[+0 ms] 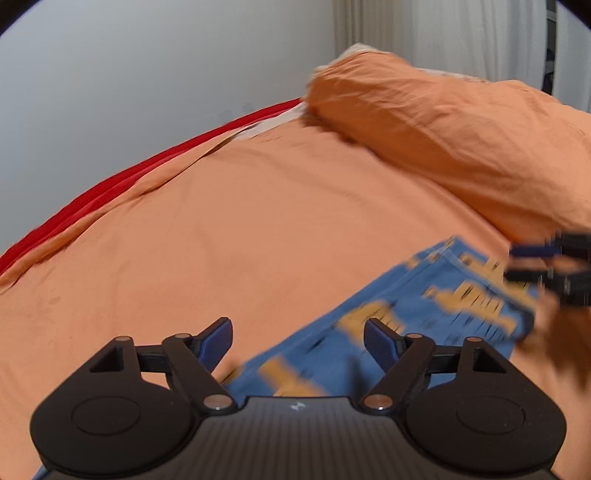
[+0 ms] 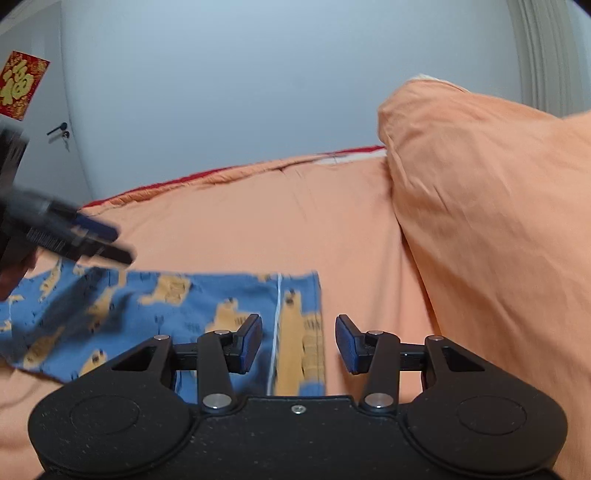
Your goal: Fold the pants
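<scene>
- Both grippers are over the bed with nothing in them: the left gripper has its blue pads spread wide, and the right gripper is parted too, just not as far. No cloth pinched in either one.
- Pants are the blue ones with tan dog prints, lying flat on the orange sheet. In the right wrist view their right edge sits between that gripper's fingers, under them.
- Bed's all orange, with a big orange pillow bunched up at the right, and a red edge running along the far side against a plain pale wall.
- Only the right wrist view gets the door at left, with its dark handle and a red and gold paper square stuck on it.
- Only the left wrist view gets the whitish curtain behind the pillow.
- Each camera catches the other gripper at its edge, blurred, hanging over the pants; can't tell if either touches the fabric.
- Left view is smeared, so the print there is mush.
</scene>
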